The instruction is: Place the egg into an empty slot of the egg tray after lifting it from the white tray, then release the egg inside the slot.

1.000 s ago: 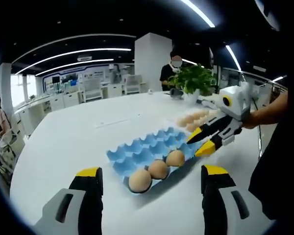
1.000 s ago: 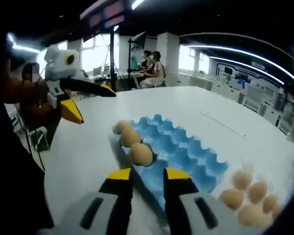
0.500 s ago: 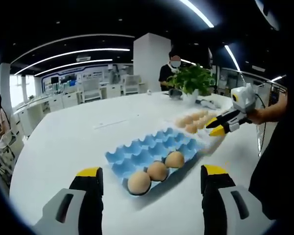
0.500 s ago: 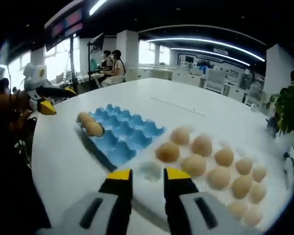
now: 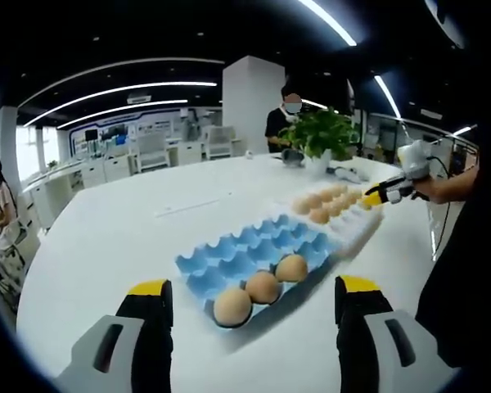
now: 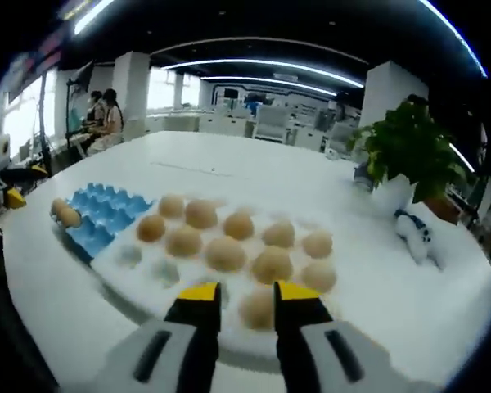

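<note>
White counter runs ahead of my left hand-held gripper, jaws spread wide, with the blue egg tray and its three eggs just beyond. My right hand-held gripper, jaws slightly parted and gripping nothing, hovers over the white tray, an egg just past its tips.

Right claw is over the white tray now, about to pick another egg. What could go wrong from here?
The eggs lie close together on the white tray, so the right claw, whose jaws stand fairly narrow, might nudge a neighbour while closing. The egg nearest the claw looks blurred, so the aim is uncertain. Three eggs already fill one edge of the blue egg tray; pick an empty slot.
</note>
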`<state>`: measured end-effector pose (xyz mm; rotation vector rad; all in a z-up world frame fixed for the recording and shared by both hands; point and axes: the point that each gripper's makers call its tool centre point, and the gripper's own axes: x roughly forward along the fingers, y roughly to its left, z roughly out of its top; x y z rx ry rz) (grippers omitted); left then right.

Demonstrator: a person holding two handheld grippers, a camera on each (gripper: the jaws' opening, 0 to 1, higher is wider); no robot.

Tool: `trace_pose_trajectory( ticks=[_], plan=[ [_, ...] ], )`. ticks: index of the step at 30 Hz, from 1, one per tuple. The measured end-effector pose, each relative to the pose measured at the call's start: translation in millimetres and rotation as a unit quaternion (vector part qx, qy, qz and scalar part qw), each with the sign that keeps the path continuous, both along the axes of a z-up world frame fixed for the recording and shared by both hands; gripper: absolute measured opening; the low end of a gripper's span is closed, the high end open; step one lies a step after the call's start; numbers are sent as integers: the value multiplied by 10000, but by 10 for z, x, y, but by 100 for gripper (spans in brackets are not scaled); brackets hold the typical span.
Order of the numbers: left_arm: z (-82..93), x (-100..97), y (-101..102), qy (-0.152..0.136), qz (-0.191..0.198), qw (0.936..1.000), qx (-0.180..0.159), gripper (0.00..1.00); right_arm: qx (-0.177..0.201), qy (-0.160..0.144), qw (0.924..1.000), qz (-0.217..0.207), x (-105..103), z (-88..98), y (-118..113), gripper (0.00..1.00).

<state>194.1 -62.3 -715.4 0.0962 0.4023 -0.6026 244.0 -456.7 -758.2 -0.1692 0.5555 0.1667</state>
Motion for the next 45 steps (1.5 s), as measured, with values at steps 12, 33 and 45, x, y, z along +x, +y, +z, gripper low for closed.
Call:
trace_pose_trajectory(
  ticks=[12,33,45],
  plan=[
    [-20,-8,26,31,54,10000,-7,81,572,1042,9929,36,74,-275,-46,26],
    [-47,20,91,47,138,9999,40,80,864,253,9955,306,6,181,241,23],
    [-62,-30,109,77,131,9998,94,80,1059,274,9891,987,-78,227,843,23]
  ],
)
